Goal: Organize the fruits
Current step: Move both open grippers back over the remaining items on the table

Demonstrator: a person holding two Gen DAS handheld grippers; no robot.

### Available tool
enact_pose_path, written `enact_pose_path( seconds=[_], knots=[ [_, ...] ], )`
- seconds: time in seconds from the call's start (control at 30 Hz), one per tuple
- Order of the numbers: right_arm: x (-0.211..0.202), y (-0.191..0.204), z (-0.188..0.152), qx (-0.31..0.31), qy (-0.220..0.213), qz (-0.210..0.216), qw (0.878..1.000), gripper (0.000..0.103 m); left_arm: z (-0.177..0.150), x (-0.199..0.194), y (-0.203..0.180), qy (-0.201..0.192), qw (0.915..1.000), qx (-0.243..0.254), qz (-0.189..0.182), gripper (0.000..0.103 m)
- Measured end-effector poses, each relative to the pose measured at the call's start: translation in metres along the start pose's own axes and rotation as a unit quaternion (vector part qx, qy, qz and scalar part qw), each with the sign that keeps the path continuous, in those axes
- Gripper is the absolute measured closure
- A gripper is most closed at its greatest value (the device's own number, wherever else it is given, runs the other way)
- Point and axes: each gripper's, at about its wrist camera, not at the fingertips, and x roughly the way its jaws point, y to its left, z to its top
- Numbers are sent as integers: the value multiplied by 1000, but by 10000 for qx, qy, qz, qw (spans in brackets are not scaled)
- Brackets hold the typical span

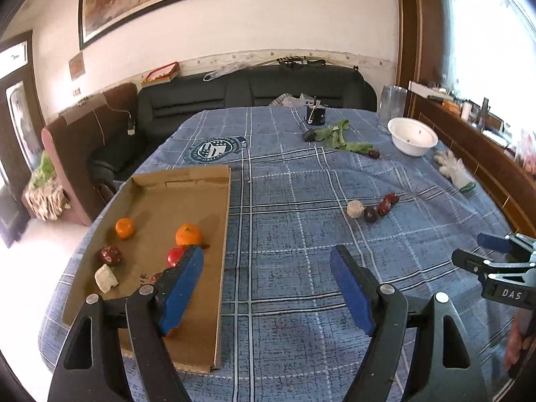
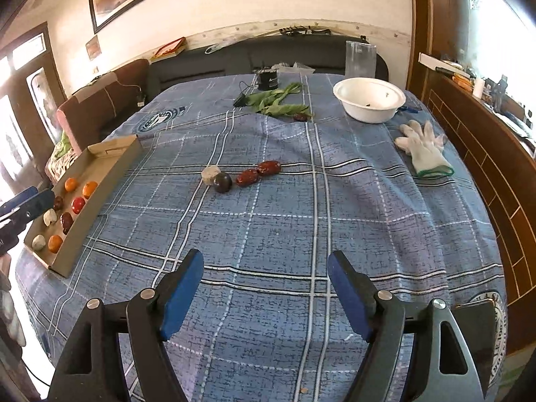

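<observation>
A cardboard tray (image 1: 214, 268) (image 2: 110, 164) lies on the left of the blue checked tablecloth and holds several fruits: oranges (image 1: 188, 234) (image 2: 89, 189), a red fruit (image 1: 175, 256) (image 2: 78, 204), dark red pieces (image 1: 110, 254) and pale pieces (image 1: 106, 278). Loose on the cloth lie a pale piece (image 2: 211, 175) (image 1: 355, 208), a dark round fruit (image 2: 222, 182) (image 1: 371, 214) and two red dates (image 2: 258, 172) (image 1: 388, 202). My left gripper (image 1: 266, 284) is open and empty above the tray's right edge. My right gripper (image 2: 264, 288) is open and empty, well short of the loose fruits.
A white bowl (image 2: 368, 100) (image 1: 412, 135) stands at the far right, with a white glove (image 2: 423, 149) beside it. Green leaves (image 2: 281, 104), a dark date (image 2: 300, 117) and a black can (image 2: 268, 78) lie at the back. A clear container (image 2: 360, 58) stands behind the bowl.
</observation>
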Motion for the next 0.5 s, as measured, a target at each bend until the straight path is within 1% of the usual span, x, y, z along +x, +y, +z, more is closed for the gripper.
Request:
enact_pose_path(
  seconds=[0.2, 0.5],
  knots=[
    [11, 17, 1, -162, 81, 117, 9998, 22, -5, 7, -8, -36, 9992, 284, 278, 25],
    [24, 27, 4, -212, 190, 194, 9994, 22, -9, 23, -8, 156, 9992, 279, 235, 25]
  ],
)
